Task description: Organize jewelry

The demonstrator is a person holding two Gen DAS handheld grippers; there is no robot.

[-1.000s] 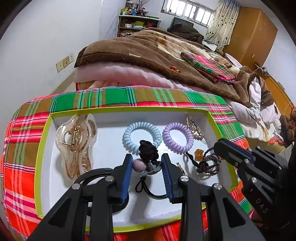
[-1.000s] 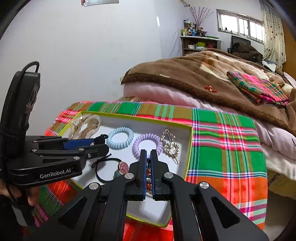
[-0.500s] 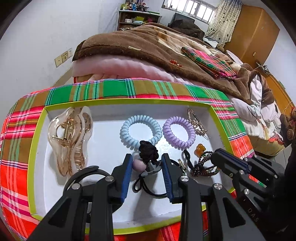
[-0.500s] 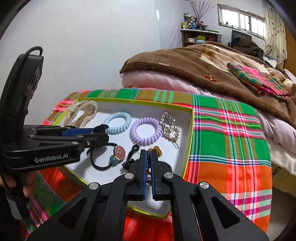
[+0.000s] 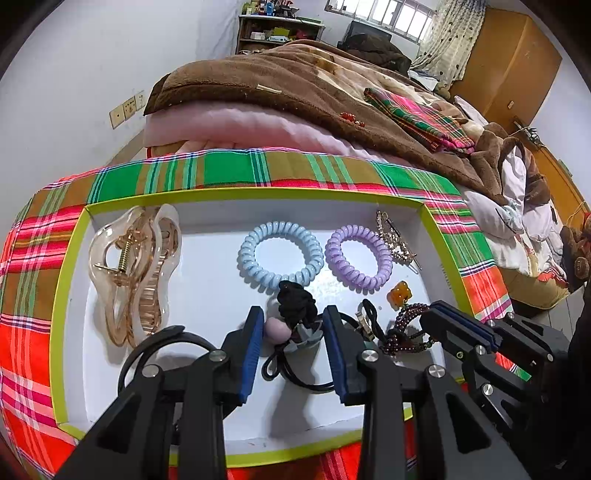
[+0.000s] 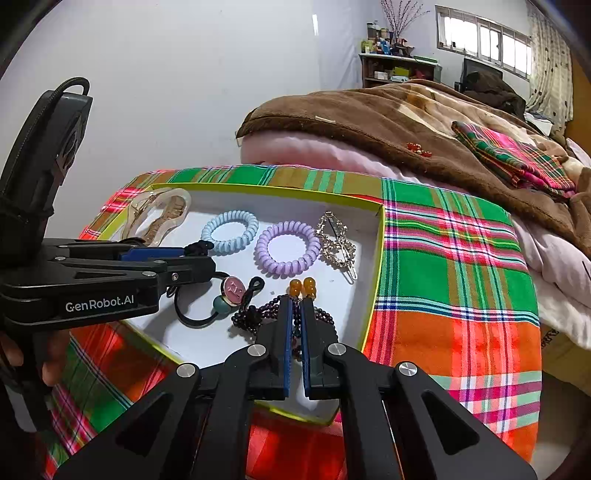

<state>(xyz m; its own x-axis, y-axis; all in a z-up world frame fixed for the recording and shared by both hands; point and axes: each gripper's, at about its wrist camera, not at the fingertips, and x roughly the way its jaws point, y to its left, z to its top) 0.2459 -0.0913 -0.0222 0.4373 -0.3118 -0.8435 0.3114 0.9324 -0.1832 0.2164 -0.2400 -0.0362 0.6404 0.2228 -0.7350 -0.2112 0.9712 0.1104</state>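
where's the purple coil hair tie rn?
In the white tray, toward its far right: the purple coil hair tie lies flat between the blue coil hair tie and the rhinestone barrette. The right wrist view shows it too.

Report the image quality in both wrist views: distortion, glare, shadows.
Left wrist view: strong fisheye bowing of the tray rim, dark vignette corners, soft shadows under the left hand-held gripper, windows blown out. Right wrist view: same curvature, bright windows, sharp focus on the beaded bracelet.
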